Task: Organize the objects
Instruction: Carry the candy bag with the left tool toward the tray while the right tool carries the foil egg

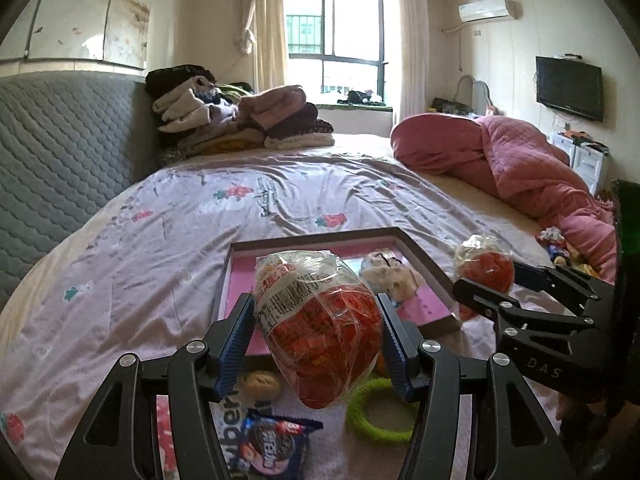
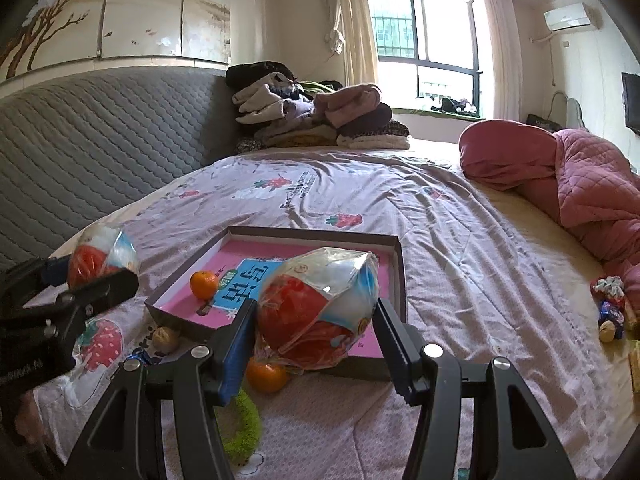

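My left gripper [image 1: 316,340] is shut on a clear bag of red snacks [image 1: 320,328] and holds it above the near edge of a shallow brown box [image 1: 420,252] with a pink book inside. My right gripper [image 2: 314,320] is shut on a second red-and-white snack bag [image 2: 316,304] over the same box [image 2: 396,248]. Each gripper shows in the other's view, the right one [image 1: 480,276] and the left one [image 2: 96,272]. A tangerine [image 2: 204,284] and a plush toy [image 1: 390,276] lie in the box.
On the bedsheet near the box lie a green fuzzy ring [image 1: 380,412], a walnut [image 2: 166,338], a second tangerine [image 2: 266,376] and an Oreo pack [image 1: 276,444]. A pink quilt [image 2: 580,184] lies right, folded clothes [image 1: 240,120] at the back, small items [image 2: 612,308] at the right edge.
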`<state>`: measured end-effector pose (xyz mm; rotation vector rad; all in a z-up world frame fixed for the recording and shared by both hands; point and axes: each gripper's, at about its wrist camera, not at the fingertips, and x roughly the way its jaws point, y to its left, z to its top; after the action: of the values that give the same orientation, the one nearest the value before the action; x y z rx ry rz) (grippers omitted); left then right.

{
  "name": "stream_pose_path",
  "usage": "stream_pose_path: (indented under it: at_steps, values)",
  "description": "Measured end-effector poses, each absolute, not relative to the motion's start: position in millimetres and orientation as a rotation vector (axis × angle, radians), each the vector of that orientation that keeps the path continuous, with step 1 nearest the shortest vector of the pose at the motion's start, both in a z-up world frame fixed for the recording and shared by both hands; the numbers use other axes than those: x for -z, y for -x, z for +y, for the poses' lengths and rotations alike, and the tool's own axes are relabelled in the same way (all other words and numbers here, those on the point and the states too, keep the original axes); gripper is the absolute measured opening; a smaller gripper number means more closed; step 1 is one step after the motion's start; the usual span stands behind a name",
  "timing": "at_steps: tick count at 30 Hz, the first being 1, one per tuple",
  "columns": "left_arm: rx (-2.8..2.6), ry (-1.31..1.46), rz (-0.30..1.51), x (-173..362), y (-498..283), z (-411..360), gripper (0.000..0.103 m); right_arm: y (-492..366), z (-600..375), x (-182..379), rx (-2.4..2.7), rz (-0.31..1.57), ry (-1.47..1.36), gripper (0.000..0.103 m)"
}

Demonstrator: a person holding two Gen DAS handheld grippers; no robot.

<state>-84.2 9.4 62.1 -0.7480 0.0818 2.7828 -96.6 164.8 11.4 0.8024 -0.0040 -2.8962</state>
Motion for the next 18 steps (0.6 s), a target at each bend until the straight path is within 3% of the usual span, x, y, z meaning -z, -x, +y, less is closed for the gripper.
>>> stream_pose_path:
  at_steps: [18]
  values:
    - [-2.767,0.790,0.090,-69,140,-8,0.061,124,169,-29,2.959,0.068,-0.753,0.058]
